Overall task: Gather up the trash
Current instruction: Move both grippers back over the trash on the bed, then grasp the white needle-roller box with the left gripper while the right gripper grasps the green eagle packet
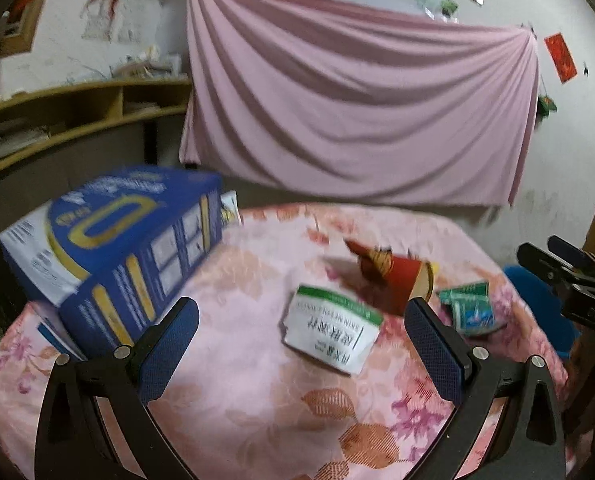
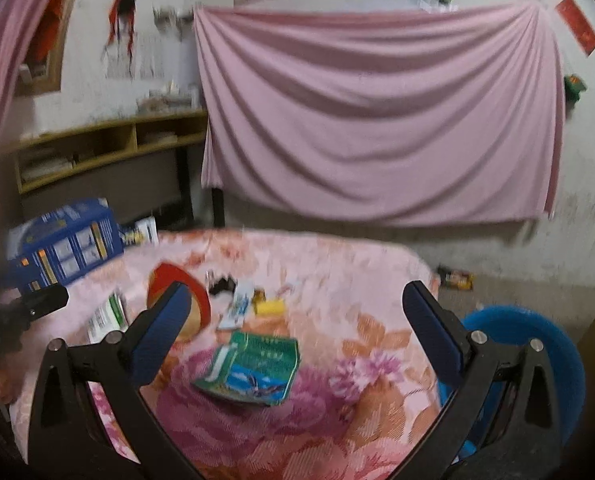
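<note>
A white box with a green stripe lies on the pink floral tablecloth, between and just beyond the fingers of my open left gripper. Behind it a red paper cup lies on its side, and a crushed green packet lies to its right. In the right wrist view my right gripper is open above the green packet; the red cup, white box and small wrappers lie further back. Nothing is held.
A big blue carton stands on the table's left side. A blue bin sits on the floor off the table's right edge. A pink sheet hangs on the wall, beside a wooden shelf. More litter lies on the floor.
</note>
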The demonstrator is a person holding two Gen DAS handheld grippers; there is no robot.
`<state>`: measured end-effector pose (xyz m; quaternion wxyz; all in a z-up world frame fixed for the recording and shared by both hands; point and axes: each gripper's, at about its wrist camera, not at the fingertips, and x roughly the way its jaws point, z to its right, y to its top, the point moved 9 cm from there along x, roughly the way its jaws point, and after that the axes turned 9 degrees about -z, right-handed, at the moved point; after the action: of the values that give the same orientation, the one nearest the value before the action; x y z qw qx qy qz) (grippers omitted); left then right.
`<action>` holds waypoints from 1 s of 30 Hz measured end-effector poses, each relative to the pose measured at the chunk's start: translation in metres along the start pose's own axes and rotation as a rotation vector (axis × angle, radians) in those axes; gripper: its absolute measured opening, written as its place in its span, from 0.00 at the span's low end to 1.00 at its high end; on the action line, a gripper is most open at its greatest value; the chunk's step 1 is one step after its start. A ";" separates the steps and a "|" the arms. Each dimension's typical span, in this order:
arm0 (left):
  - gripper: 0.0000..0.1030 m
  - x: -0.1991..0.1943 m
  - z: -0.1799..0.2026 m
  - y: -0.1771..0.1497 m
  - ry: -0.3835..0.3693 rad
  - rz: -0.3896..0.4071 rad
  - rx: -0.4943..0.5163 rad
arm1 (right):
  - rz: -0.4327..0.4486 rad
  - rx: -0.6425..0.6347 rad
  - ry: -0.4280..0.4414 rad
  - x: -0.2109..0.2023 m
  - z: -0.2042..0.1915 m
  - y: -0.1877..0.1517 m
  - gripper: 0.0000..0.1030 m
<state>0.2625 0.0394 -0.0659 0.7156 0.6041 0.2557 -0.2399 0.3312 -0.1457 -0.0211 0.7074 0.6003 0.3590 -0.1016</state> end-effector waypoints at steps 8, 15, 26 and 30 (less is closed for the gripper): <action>0.97 0.034 0.004 -0.014 -0.047 -0.157 0.018 | -0.238 -0.050 0.026 0.049 -0.012 -0.023 1.00; 0.86 0.042 0.006 -0.010 -0.086 -0.203 0.006 | -0.344 -0.120 0.033 0.068 -0.027 -0.036 1.00; 0.56 0.052 0.017 -0.016 -0.119 -0.266 0.052 | -0.415 -0.128 0.086 0.078 -0.034 -0.045 0.93; 0.54 0.051 0.016 -0.016 -0.134 -0.261 0.043 | -0.410 -0.131 0.088 0.077 -0.035 -0.046 0.92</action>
<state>0.2919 0.0192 -0.1089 0.6806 0.5638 0.2785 -0.3760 0.3474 -0.1029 -0.1061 0.6931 0.4713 0.5100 -0.1935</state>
